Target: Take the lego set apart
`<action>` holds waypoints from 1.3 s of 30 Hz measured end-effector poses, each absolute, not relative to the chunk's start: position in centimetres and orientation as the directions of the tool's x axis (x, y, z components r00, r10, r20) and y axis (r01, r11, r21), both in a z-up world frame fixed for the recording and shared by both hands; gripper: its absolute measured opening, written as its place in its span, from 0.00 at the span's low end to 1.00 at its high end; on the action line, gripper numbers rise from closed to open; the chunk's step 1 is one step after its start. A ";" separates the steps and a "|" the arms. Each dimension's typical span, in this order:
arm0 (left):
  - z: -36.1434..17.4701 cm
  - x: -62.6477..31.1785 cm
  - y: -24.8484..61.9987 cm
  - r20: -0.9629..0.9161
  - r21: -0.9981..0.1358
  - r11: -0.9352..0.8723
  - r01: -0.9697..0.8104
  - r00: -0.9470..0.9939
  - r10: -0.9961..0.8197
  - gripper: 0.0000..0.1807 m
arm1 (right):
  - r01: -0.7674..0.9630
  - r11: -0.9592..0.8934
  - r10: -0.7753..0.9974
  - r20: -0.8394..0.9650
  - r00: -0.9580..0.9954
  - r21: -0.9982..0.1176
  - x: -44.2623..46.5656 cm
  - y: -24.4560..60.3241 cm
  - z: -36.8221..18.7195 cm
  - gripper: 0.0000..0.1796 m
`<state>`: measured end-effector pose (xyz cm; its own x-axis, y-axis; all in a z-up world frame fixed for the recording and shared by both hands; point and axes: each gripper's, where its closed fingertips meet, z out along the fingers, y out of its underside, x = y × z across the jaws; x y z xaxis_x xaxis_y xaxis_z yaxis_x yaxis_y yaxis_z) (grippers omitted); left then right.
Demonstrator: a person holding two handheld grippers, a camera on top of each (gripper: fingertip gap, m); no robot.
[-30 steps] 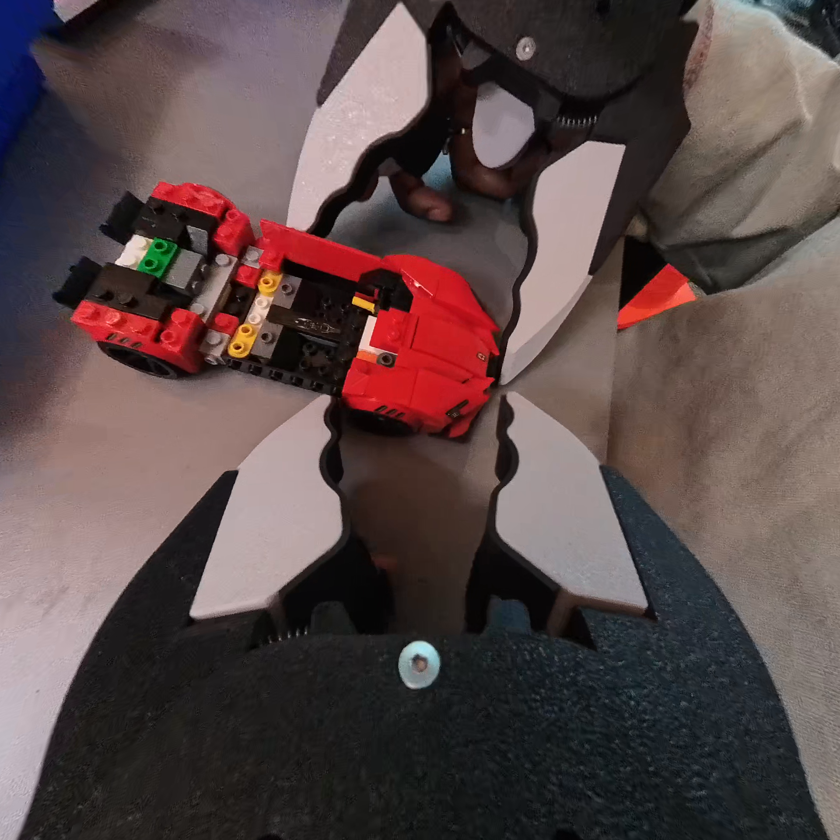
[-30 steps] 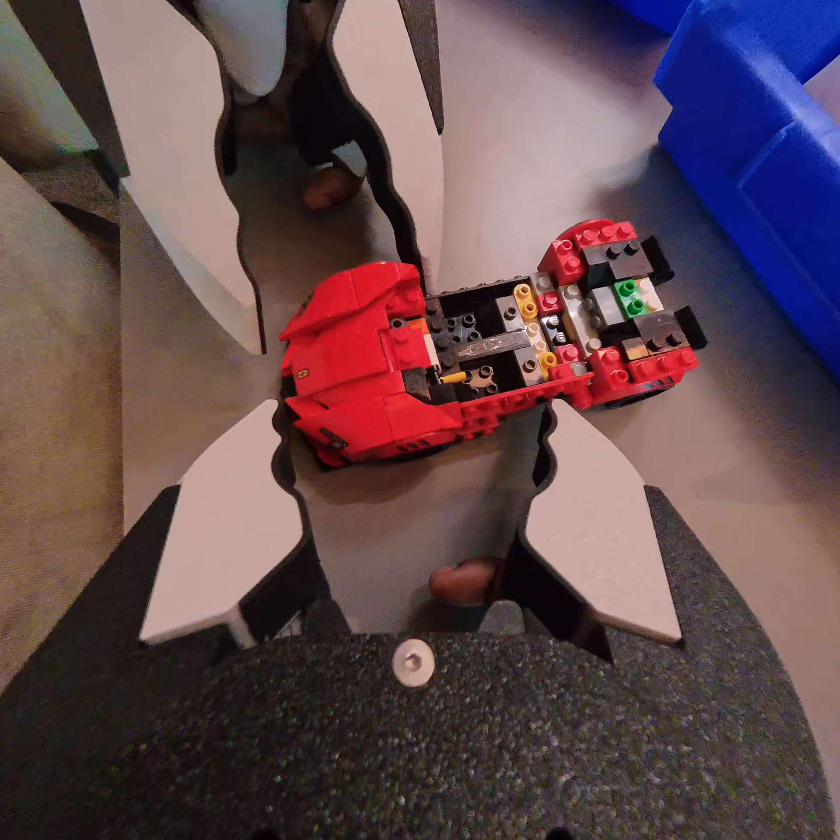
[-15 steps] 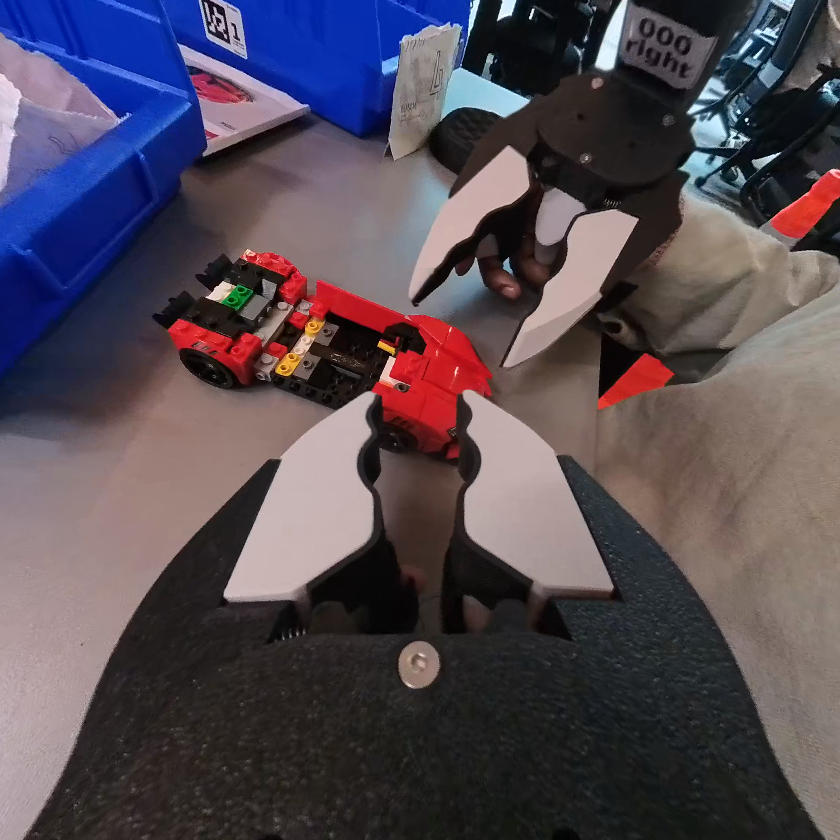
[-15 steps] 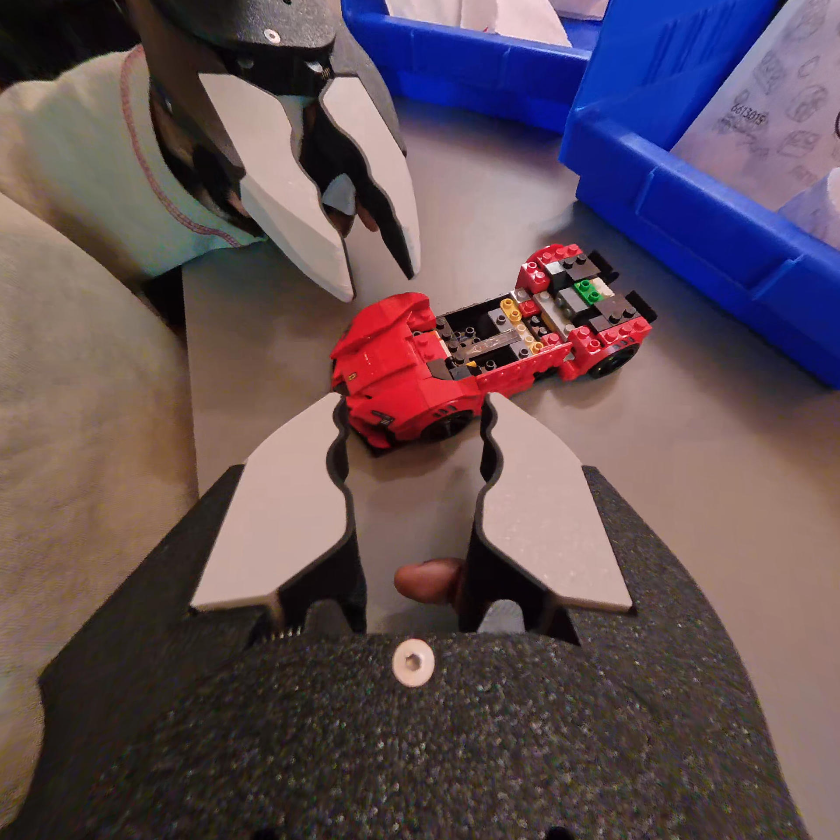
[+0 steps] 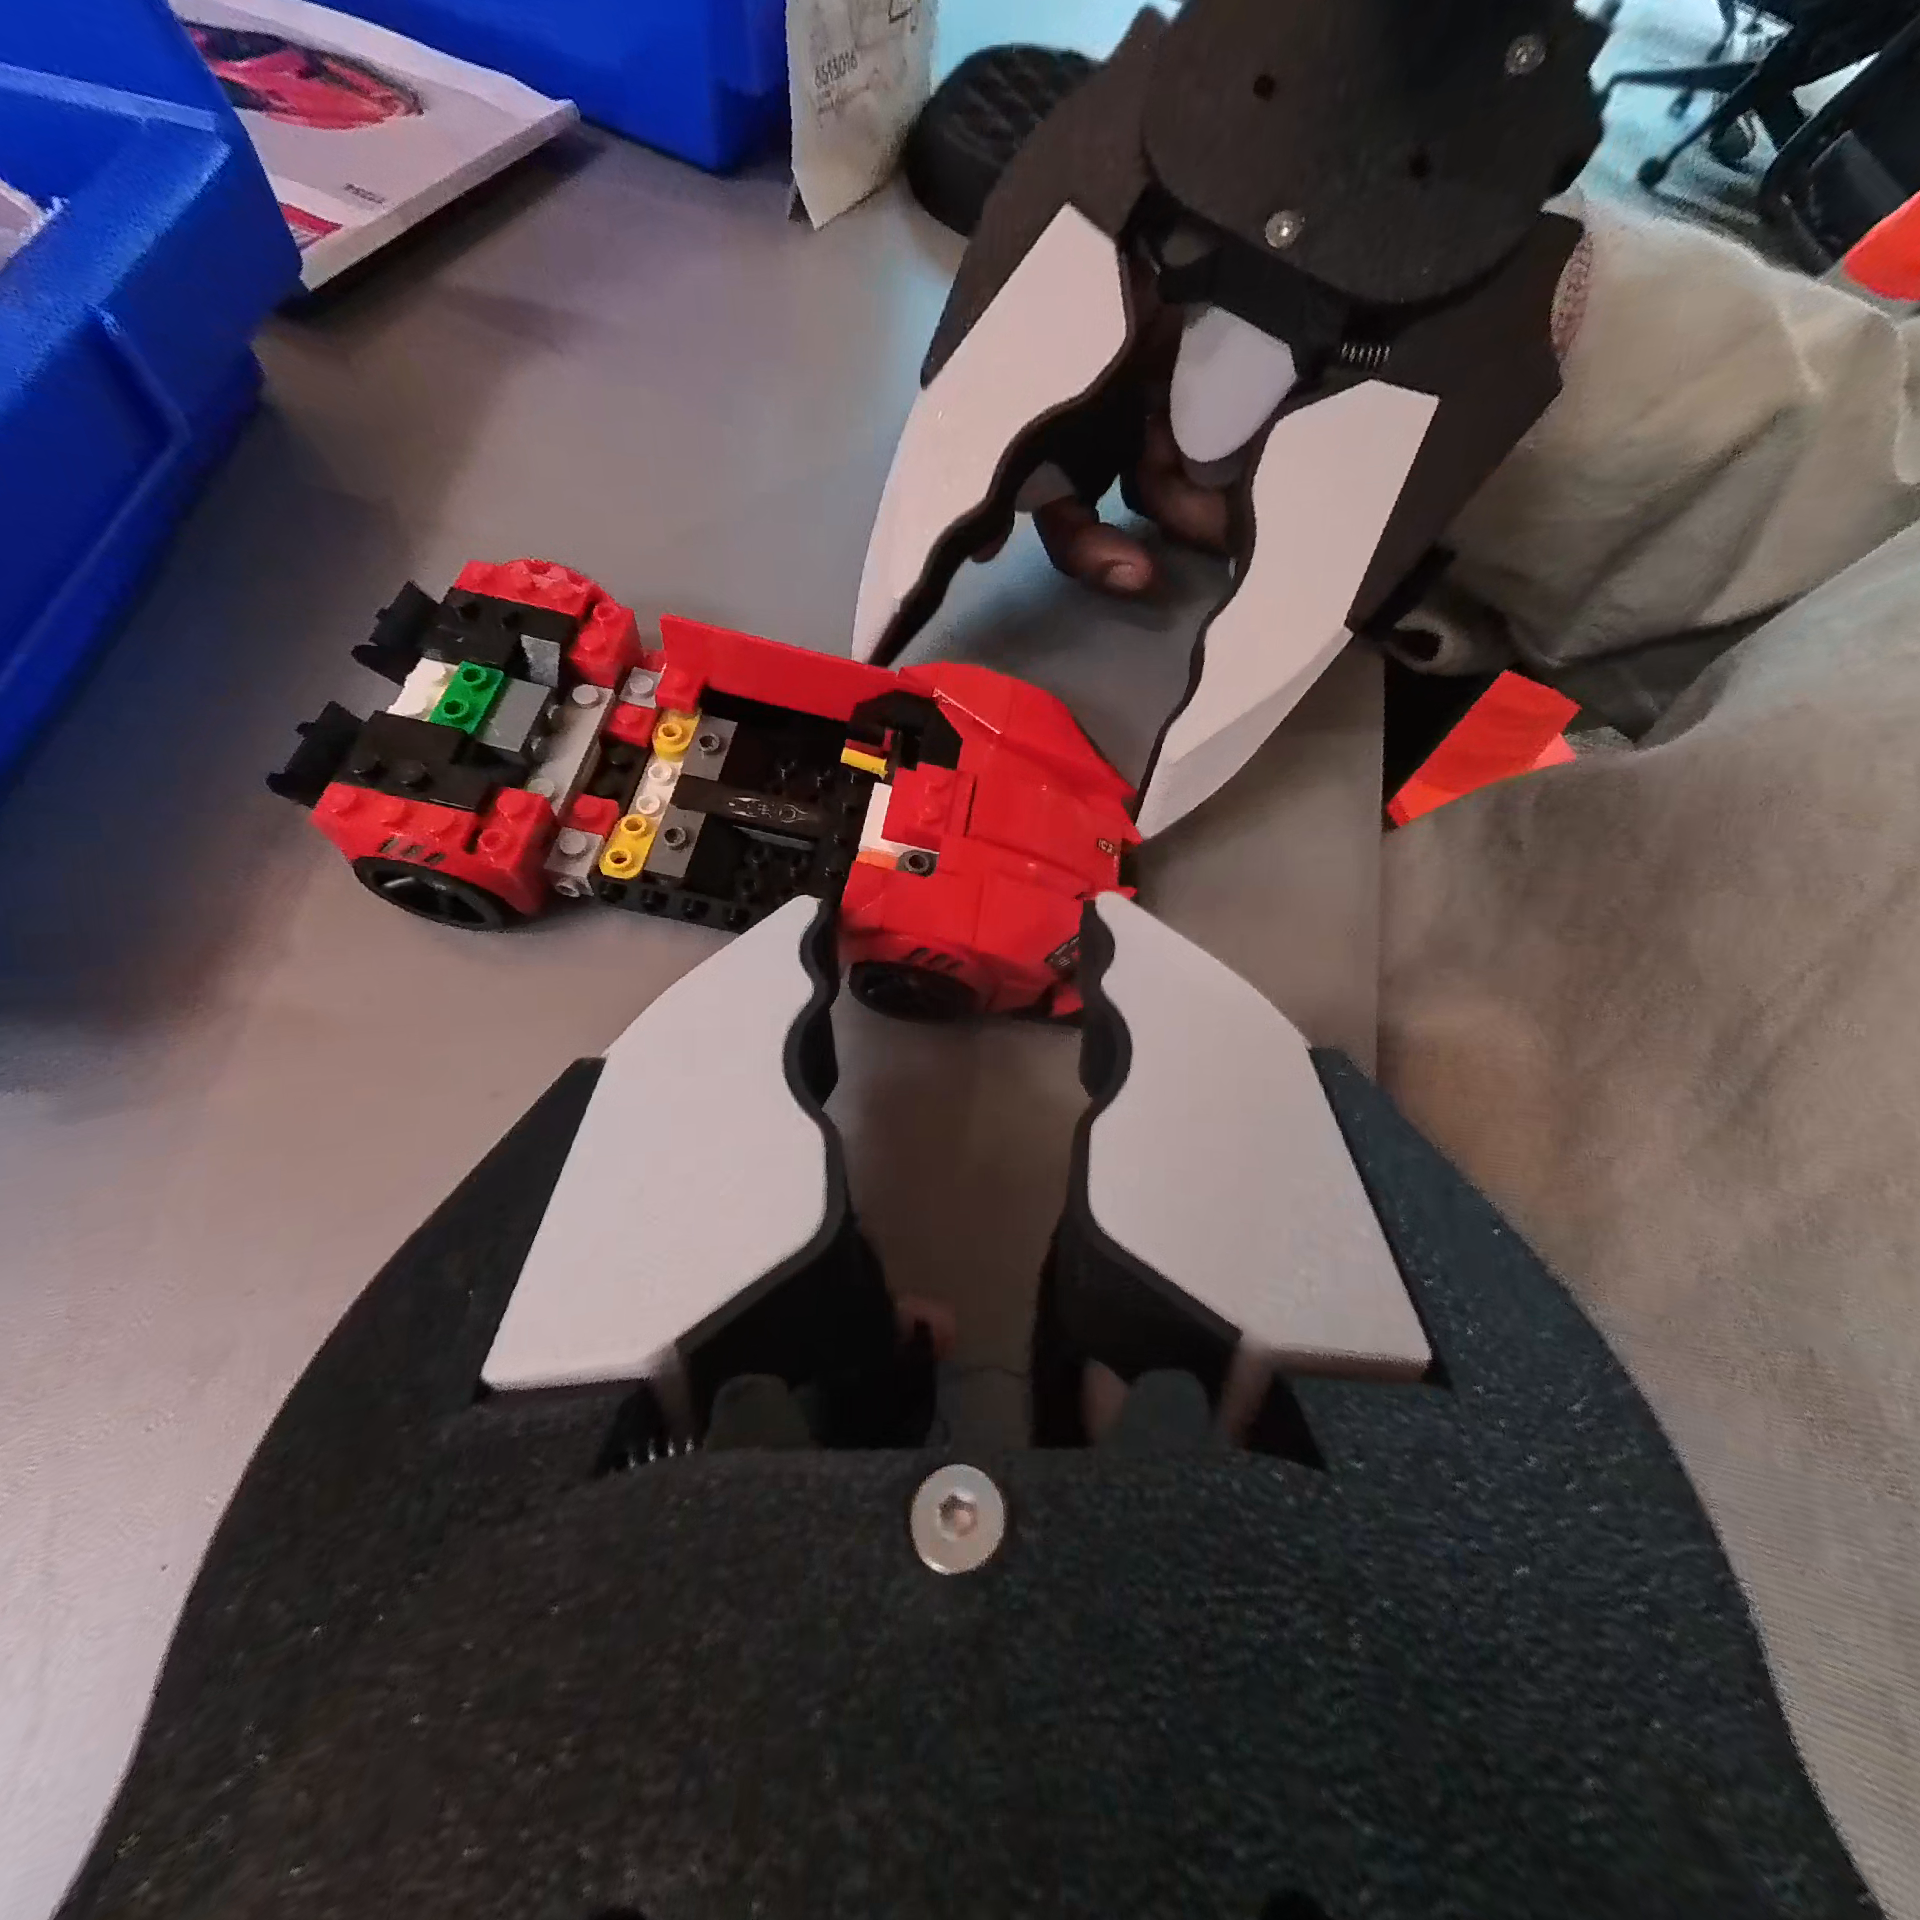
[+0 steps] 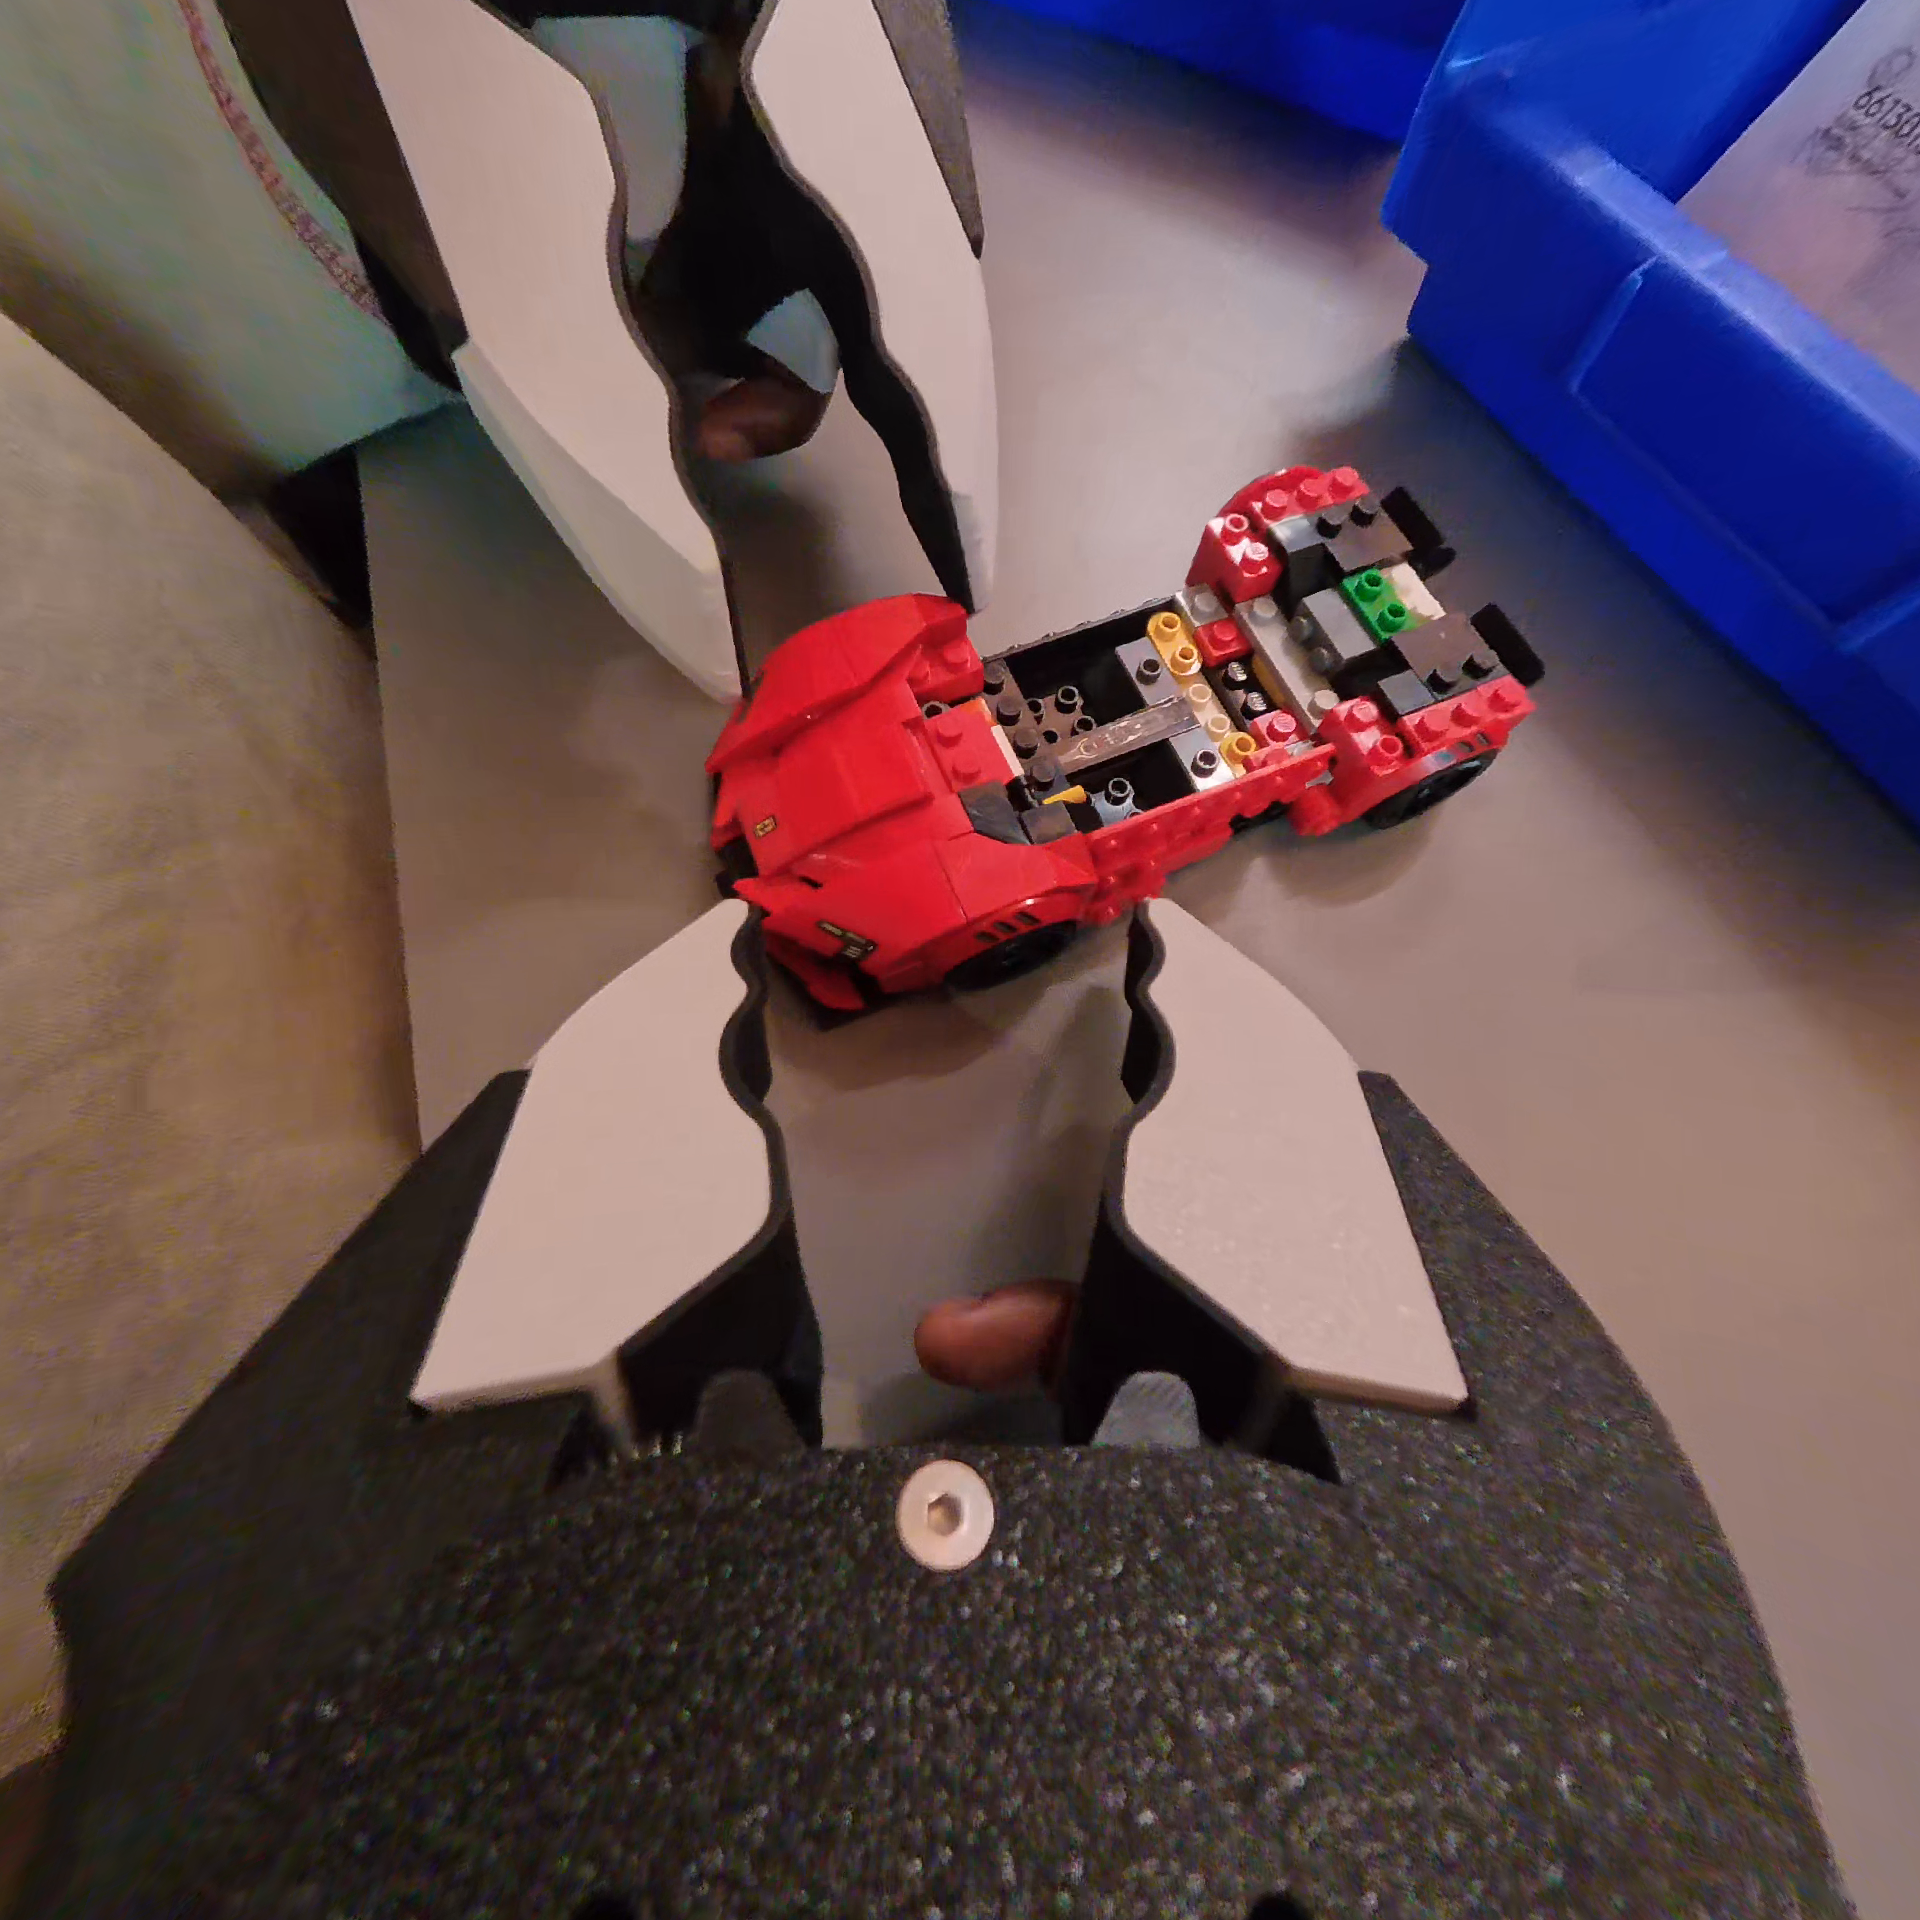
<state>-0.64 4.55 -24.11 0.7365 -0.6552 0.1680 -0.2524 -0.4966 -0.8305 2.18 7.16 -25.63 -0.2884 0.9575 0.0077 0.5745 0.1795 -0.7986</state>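
My left gripper (image 5: 951,914) and right gripper (image 6: 940,914) both stand apart, straddling the nose of the red brick-built toy car (image 5: 717,779) on the grey table (image 5: 623,416). Its roof is off, studs exposed; body, wheels and chassis remain joined.

Dim, warm indoor light; brighter daylight shows at the upper right of the left wrist view. Soft shadows lie on the grey table (image 5: 644,416). Wide-angle distortion bends the edges; corners blur slightly.
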 end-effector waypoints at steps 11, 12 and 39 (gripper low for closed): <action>-23.2 1.3 6.9 -0.184 -0.830 -0.291 -0.477 0.726 -0.663 0.16 | 0.657 -0.237 0.968 -0.228 0.101 -0.716 3.8 7.0 -25.2 0.24; -23.6 0.9 7.5 -0.170 -0.823 -0.331 -0.461 0.756 -0.631 0.12 | 0.667 -0.212 0.977 -0.161 0.138 -0.714 3.9 7.2 -25.5 0.25; -22.9 1.2 8.4 0.117 -0.870 -0.430 -0.243 0.744 -0.658 0.07 | 0.598 -0.119 0.960 -0.245 -0.134 -0.792 1.5 9.3 -24.5 0.15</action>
<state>1.20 8.45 -22.94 0.7437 -0.6582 0.1174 -0.2430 -0.4296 -0.8697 1.48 9.33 -24.49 -0.1342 0.9602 -0.2450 0.5985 -0.1185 -0.7923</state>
